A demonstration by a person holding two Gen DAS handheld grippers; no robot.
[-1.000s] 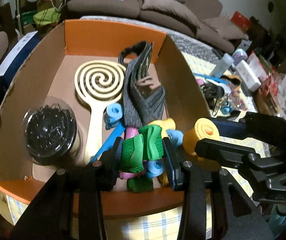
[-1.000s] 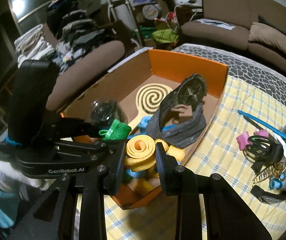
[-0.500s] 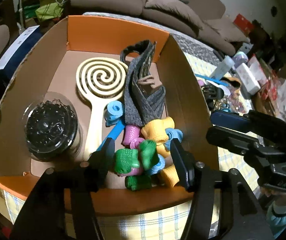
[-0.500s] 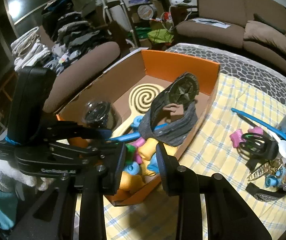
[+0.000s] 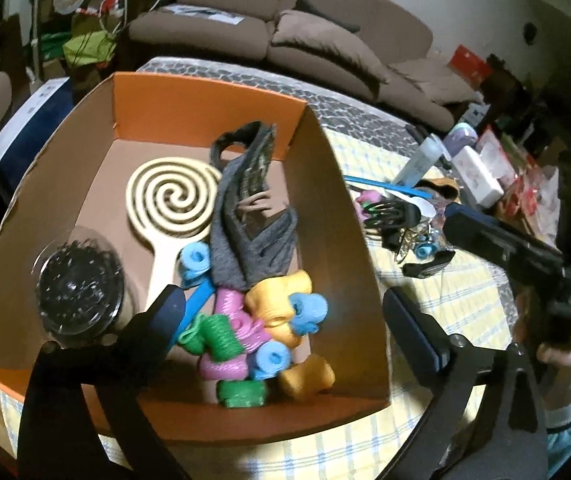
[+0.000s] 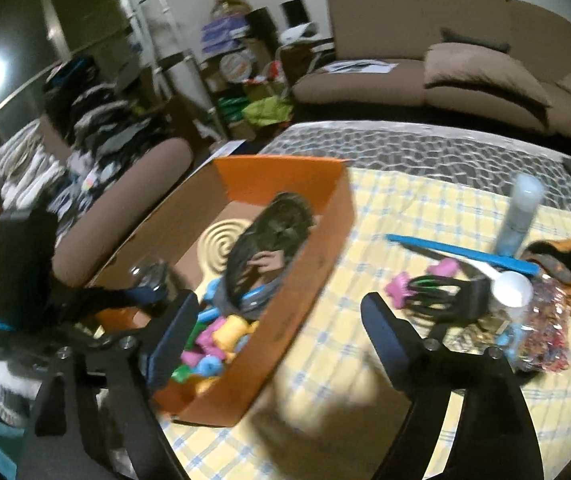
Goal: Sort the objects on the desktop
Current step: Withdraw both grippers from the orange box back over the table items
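Observation:
An orange cardboard box [image 5: 201,108] holds a cream spiral paddle brush [image 5: 173,200], a grey headband [image 5: 253,232], a clear jar of black hair ties [image 5: 77,292] and a pile of coloured hair rollers [image 5: 261,332]. My left gripper [image 5: 283,312] is open and empty above the rollers. My right gripper [image 6: 279,320] is open and empty over the box's right wall [image 6: 309,264], and it also shows in the left wrist view [image 5: 525,256]. A black-green claw clip [image 6: 441,300], pink clips [image 6: 399,288] and a blue comb [image 6: 461,254] lie on the yellow checked cloth.
To the right on the cloth [image 6: 385,380] are a white spoon [image 6: 511,288], a tall grey bottle [image 6: 519,216], a bag of coloured bands [image 6: 545,328] and an orange-black item [image 6: 565,260]. A brown sofa [image 6: 445,68] stands behind; a chair with clothes [image 6: 125,192] is left.
Both grippers opened wide. The green roller dropped from the left gripper and the yellow roller from the right into the box. Both grippers pulled back and the right swung rightward.

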